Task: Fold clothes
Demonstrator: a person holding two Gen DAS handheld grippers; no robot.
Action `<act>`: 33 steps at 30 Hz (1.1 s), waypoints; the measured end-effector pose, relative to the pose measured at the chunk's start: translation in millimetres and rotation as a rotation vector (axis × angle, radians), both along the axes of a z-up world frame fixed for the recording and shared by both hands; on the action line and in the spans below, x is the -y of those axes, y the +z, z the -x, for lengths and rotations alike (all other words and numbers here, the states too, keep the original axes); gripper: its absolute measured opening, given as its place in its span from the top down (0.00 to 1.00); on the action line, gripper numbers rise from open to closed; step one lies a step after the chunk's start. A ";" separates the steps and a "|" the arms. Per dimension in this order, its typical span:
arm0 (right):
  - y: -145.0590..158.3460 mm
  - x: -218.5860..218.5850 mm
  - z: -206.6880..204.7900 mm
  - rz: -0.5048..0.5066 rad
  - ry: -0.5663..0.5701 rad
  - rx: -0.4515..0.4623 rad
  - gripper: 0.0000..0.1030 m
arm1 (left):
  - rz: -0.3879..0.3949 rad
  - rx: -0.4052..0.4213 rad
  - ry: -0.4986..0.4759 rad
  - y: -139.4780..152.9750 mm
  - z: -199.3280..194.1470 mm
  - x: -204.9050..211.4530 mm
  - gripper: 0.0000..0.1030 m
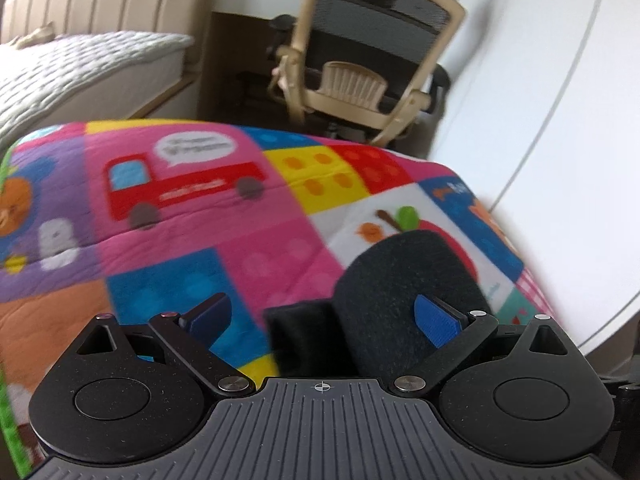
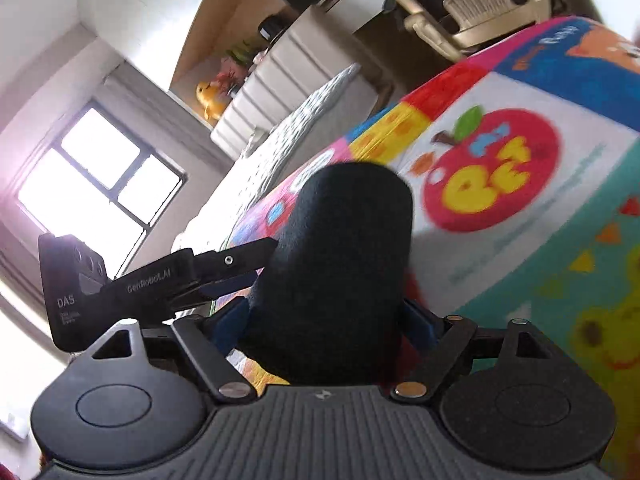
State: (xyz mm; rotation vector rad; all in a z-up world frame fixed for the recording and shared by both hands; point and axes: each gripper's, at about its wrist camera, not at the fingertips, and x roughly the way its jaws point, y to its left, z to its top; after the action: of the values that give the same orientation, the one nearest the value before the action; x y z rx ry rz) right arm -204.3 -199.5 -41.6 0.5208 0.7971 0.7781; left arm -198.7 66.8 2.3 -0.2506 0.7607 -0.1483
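A black garment (image 1: 400, 292) lies rolled on the colourful patchwork blanket (image 1: 192, 216). My left gripper (image 1: 324, 314) is open, its blue pads (image 1: 436, 320) wide apart, with the black cloth partly between them. In the right wrist view the black garment (image 2: 340, 264) stands up between the fingers of my right gripper (image 2: 324, 320), whose blue pads (image 2: 228, 324) press its sides. The left gripper's body (image 2: 160, 276) shows at the left, touching the cloth.
A beige office chair (image 1: 360, 52) stands behind the blanket by a desk. A bed with a white quilt (image 1: 72, 68) is at the left. A white wall (image 1: 560, 80) is at the right. A window (image 2: 92, 188) shows in the right wrist view.
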 end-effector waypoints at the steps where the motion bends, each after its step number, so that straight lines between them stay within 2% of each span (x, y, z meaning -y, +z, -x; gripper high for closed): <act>1: 5.8 -9.3 4.5 0.050 0.010 0.047 0.23 | 0.005 -0.002 0.015 -0.2 2.1 -6.2 0.02; 4: 25.5 -40.1 21.6 0.223 0.052 0.208 0.23 | 0.044 -0.001 0.066 2.6 7.8 -25.7 0.03; 7: 39.2 -68.8 42.6 0.378 0.101 0.352 0.22 | 0.121 0.017 0.075 9.5 12.5 -38.3 0.03; 9: 44.6 -85.7 55.3 0.464 0.131 0.430 0.21 | 0.131 0.044 0.063 16.4 15.3 -36.7 0.03; 12: 46.7 -101.8 65.0 0.520 0.162 0.493 0.17 | 0.137 0.073 0.024 23.9 17.6 -29.3 0.03; 16: 45.9 -105.9 64.4 0.511 0.183 0.498 0.16 | 0.050 0.074 0.017 15.1 16.8 -20.8 0.02; 21: 52.6 -74.1 44.0 0.313 0.200 0.394 0.13 | 0.036 0.050 0.082 -0.8 20.3 -39.7 0.01; 24: 50.9 -55.8 24.2 0.203 0.148 0.289 0.09 | 0.076 0.039 0.103 -6.7 24.7 -54.0 0.01; 30: 11.8 -48.4 -18.5 0.008 0.123 -0.026 0.04 | 0.144 0.024 0.125 -14.8 32.5 -67.0 0.00; 33: -0.8 -53.4 -21.1 -0.045 0.157 -0.104 0.05 | 0.194 0.009 0.155 -15.2 38.1 -75.3 0.00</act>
State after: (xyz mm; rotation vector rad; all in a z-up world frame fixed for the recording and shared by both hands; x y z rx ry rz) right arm -183.2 -146.1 -42.3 0.5466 0.9264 0.9211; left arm -236.8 142.1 -12.9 -0.4914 0.7155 -0.0766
